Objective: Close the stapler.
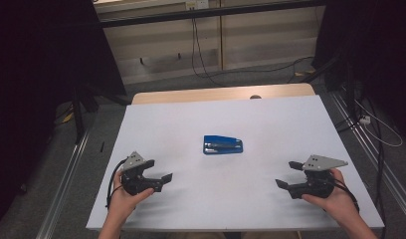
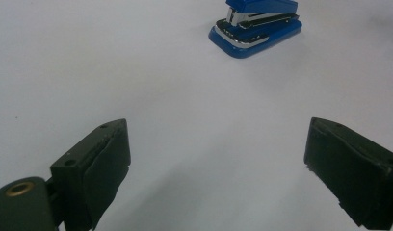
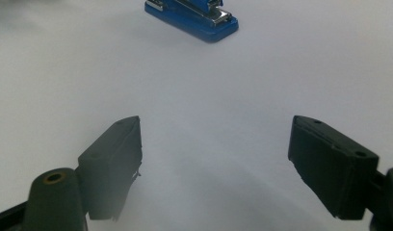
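White and flat, the tabletop (image 1: 191,199) stands on a grey carpeted floor (image 1: 156,84), with pale wooden panels (image 1: 270,40) behind it and black cables (image 1: 201,55) hanging down in front of them. Near the middle of the tabletop lies a small blue plastic stapler with a silver metal strip (image 1: 223,145), flat on its base, with bare surface all round it

The person's left hand (image 1: 122,199) holds the left claw (image 1: 160,169) low over the near left part of the tabletop, tips turned toward the middle. Its jaws stand wide apart with nothing between them; in the left gripper view the stapler (image 2: 255,24) sits well beyond the jaws, toward the top edge, apart from both

The person's right hand (image 1: 335,198) holds the right claw (image 1: 288,174) over the near right part, tips turned inward toward the left claw, its grey three-cornered plate on top. Its jaws also gape wide and grip nothing; the right gripper view shows the stapler (image 3: 194,17) far ahead, well clear of them

The stapler lies between the two claws and farther from the person, touched by neither
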`<state>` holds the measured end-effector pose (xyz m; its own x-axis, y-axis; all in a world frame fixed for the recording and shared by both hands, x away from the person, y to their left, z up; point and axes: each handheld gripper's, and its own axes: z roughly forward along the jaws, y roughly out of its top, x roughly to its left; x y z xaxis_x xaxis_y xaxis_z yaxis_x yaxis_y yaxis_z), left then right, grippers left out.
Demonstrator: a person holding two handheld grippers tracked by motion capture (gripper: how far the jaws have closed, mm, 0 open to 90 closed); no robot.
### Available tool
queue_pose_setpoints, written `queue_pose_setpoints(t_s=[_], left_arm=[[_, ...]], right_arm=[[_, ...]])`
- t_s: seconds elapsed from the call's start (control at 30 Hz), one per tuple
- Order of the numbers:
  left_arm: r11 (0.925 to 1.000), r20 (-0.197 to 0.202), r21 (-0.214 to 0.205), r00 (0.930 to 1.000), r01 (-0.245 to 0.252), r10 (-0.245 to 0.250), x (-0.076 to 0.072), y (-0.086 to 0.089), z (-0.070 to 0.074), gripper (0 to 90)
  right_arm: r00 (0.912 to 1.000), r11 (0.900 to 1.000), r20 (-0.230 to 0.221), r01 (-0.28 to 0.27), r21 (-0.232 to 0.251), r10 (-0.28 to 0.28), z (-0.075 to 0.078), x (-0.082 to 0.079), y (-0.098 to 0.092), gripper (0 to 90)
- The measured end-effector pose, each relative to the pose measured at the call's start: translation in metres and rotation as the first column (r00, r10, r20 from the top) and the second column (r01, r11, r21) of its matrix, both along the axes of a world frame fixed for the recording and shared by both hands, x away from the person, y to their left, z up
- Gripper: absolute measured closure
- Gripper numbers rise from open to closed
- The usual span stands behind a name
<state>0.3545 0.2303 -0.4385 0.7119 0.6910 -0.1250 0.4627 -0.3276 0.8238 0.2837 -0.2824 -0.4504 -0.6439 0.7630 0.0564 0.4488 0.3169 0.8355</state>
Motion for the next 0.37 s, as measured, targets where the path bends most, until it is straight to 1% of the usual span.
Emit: queue_pose_setpoints(t_s=[0.13,0.23,0.37], left_arm=[[0.9996,0.012,0.027,0.9999,-0.003,0.003,-0.0025,0.0033,-0.0002,8.3],[0.9997,0.011,0.026,0.9999,-0.002,0.002,-0.002,0.004,-0.0006,7.8],[0.9996,0.006,0.027,1.0,-0.003,0.003,-0.0016,0.0026,-0.0017,7.8]], right_arm=[[1.0,1.0,-0.002,0.002,0.004,-0.002,-0.0019,-0.002,-0.0028,19.0],[1.0,0.9999,0.0,0.009,0.01,-0.009,-0.0028,-0.0009,-0.0031,18.9],[1.0,1.0,0.005,-0.002,0.006,0.002,-0.0029,-0.0005,-0.0015,18.6]])
